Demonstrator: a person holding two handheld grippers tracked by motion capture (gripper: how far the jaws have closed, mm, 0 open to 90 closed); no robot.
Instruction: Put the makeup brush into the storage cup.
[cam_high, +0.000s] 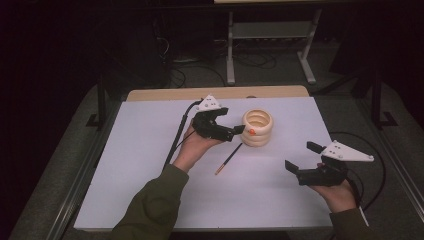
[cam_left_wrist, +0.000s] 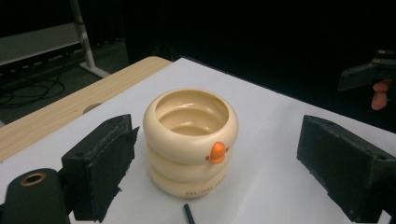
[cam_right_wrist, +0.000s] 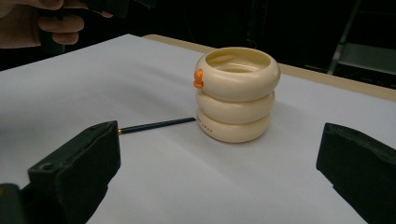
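A cream holder (cam_high: 258, 128) shaped like three stacked rings stands upright toward the far middle of the white bench (cam_high: 150, 190). Its mouth is open at the top, and the left gripper view looks down into it (cam_left_wrist: 191, 140): only ribbed cream wall shows inside, nothing lying in it as far as that angle reaches. A small orange knob (cam_left_wrist: 216, 152) sticks out from its top ring, and faint lettering runs round the bottom ring, too small to read. The right gripper view shows the holder (cam_right_wrist: 237, 93) from lower down, so the inside is mostly hidden there.

A thin dark pencil (cam_high: 229, 159) lies flat on the bench, its one end near the holder's base; the right gripper view shows its metal-tipped end (cam_right_wrist: 156, 125) pointing away from the holder.

The left gripper (cam_high: 235, 129) hovers just beside the holder, jaws released and spread wide, apart from it. The right gripper (cam_high: 302, 156) is held well apart to the right, jaws likewise spread and grasping nothing.
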